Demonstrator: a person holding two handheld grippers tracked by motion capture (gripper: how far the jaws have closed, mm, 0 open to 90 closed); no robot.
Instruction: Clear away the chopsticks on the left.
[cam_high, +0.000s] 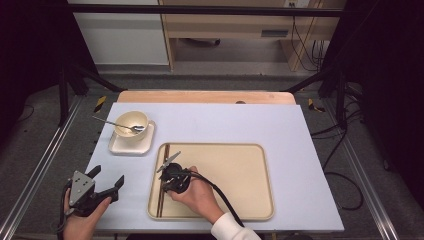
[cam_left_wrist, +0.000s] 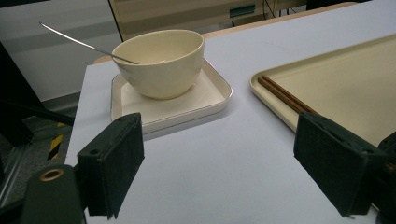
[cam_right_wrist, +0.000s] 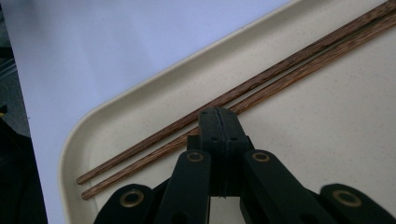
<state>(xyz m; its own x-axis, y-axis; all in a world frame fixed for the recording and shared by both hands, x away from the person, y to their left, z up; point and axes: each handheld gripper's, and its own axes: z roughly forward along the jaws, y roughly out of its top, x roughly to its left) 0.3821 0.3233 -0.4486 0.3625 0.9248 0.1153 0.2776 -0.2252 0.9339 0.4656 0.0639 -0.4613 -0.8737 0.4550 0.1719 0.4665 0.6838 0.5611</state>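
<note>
wooden chopsticks (cam_right_wrist: 261, 77) lie along the tray's (cam_high: 240, 160) nine o'clock edge — the right gripper (cam_right_wrist: 218, 122), jaws pressed together, tips against the nearer stick. left gripper (cam_left_wrist: 219, 168) waits spread wide at eight o'clock.

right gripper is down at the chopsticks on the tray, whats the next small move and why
Probably open the right gripper a little and re-seat it around the chopsticks. Its jaws look pressed together with nothing visible between them, tips at the nearer stick, and both sticks lie flat along the tray edge. The left gripper is open over the table, short of the bowl, so no hurry there.
</note>
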